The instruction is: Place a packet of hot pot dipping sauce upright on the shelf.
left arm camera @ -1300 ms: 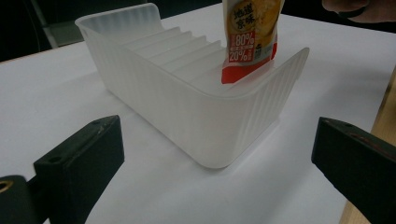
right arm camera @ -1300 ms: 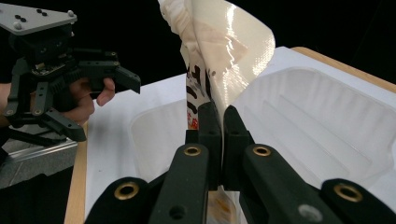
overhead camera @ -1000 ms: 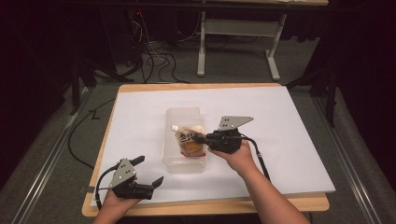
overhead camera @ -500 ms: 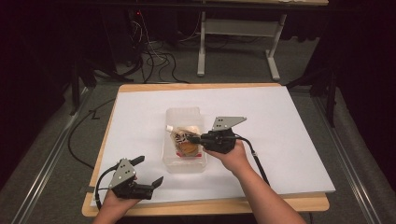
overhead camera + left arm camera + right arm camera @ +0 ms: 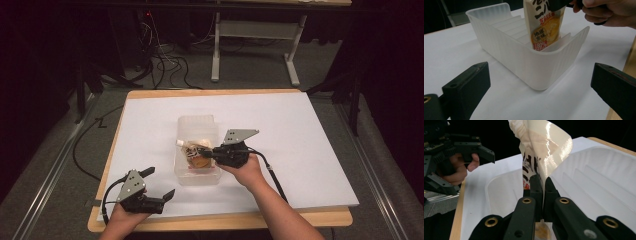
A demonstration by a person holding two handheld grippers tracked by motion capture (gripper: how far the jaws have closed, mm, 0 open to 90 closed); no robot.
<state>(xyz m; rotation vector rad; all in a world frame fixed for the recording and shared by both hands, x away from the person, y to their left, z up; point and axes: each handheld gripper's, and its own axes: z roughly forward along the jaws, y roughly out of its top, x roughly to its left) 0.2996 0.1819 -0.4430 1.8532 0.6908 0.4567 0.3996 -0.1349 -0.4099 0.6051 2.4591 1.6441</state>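
While clamped on glossy crinkled pouch (image 5: pixel 541 150) above ribbed translucent bin (image 5: pixel 196 150), right gripper (image 5: pixel 209 153); left gripper (image 5: pixel 157 185) spread, nothing inside.

A dim lab or test room: a white-topped wooden table (image 5: pixel 300 150) on grey carpet (image 5: pixel 60 165), loose cables (image 5: pixel 165 65) and a bare metal desk frame (image 5: pixel 255 45) beyond the jaws, darkness all around.

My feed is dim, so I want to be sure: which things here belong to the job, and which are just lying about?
In the job:
- printed cream-and-orange plastic pouch, clamped in the right tongs
- translucent white ribbed plastic bin under it

Lying about:
- left tongs, open, idle at the near edge
- white sheet on the wooden table
- black cables on the floor
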